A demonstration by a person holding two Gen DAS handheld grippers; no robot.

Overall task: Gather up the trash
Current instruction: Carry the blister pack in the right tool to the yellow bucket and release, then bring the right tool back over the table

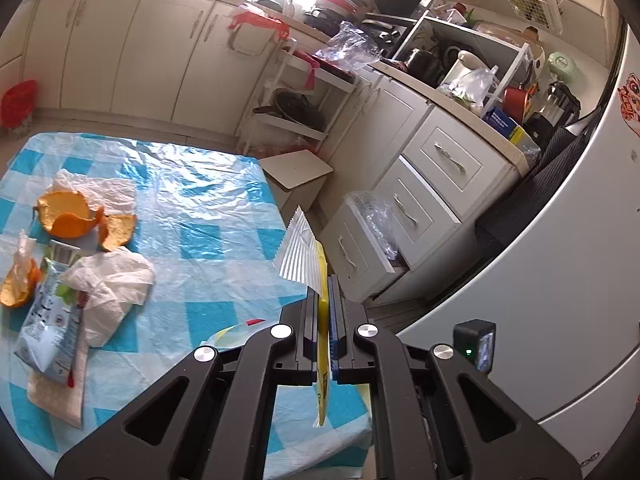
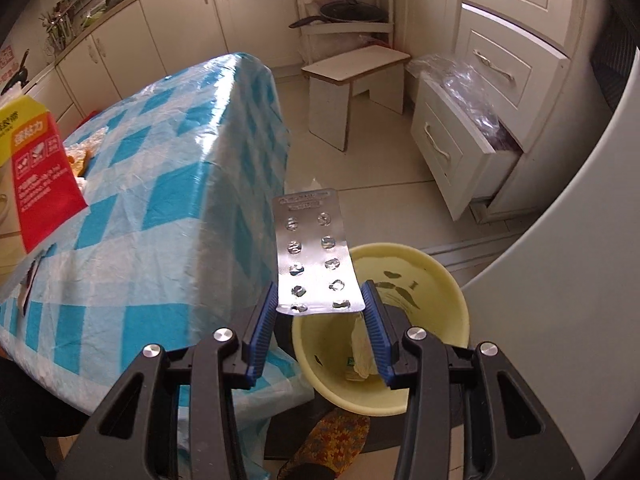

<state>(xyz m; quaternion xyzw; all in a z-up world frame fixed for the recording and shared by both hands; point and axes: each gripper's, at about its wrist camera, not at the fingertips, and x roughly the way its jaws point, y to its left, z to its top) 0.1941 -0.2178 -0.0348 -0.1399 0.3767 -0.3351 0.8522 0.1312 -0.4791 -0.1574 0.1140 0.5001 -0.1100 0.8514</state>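
Note:
My left gripper (image 1: 325,300) is shut on a yellow packet (image 1: 322,340) with a silver crimped end, held on edge over the table's right corner. The same packet, yellow and red, shows at the left edge of the right wrist view (image 2: 36,168). My right gripper (image 2: 320,304) is shut on an empty silver blister pack (image 2: 314,252), gripped across its width and held above the rim of a pale yellow bin (image 2: 448,280) on the floor. The bin holds crumpled wrappers (image 2: 362,350). Orange peel (image 1: 70,212), a crumpled tissue (image 1: 112,284) and a pale blue pouch (image 1: 52,320) lie on the table.
The table wears a blue-and-white checked plastic cloth (image 1: 208,208). A small white stool (image 2: 356,76) stands beyond it. An open bottom drawer (image 2: 452,136) juts into the floor space. The white fridge (image 1: 560,280) curves along the right. A slippered foot (image 2: 332,440) is beside the bin.

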